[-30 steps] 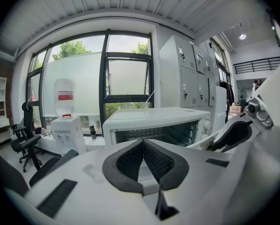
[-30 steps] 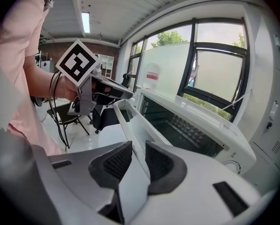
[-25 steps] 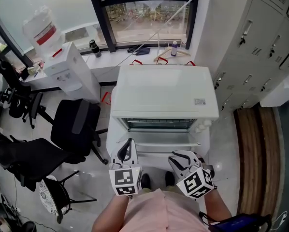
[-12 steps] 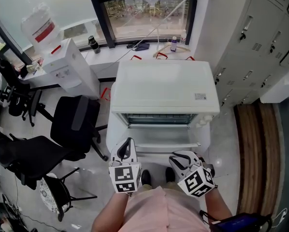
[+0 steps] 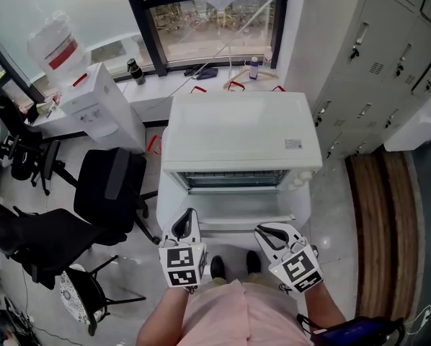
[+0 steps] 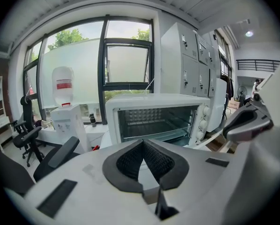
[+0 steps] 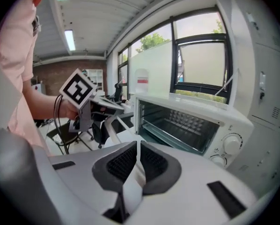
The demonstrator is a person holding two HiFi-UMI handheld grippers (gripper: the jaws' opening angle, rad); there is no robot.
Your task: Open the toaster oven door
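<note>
The white toaster oven (image 5: 241, 132) stands in front of me, seen from above in the head view. Its door (image 5: 237, 215) lies folded down flat, and the wire rack inside shows in both gripper views (image 6: 154, 121) (image 7: 187, 125). My left gripper (image 5: 188, 215) hovers at the door's front left corner, jaws closed tip to tip (image 6: 143, 142) with nothing between them. My right gripper (image 5: 264, 231) is at the door's front right edge, pads drawn together (image 7: 136, 144) with only a thin pale slit between them. Neither gripper touches the door.
Black office chairs (image 5: 111, 186) stand close on the left, with a water dispenser (image 5: 100, 107) behind them. Grey lockers (image 5: 388, 49) line the right side above a wooden strip (image 5: 381, 222) on the floor. The window sill (image 5: 201, 74) behind the oven holds bottles and small items.
The head view has drifted a little, so the oven sits slightly higher and further left. Both grippers stay by the lowered door and the door has not moved.
</note>
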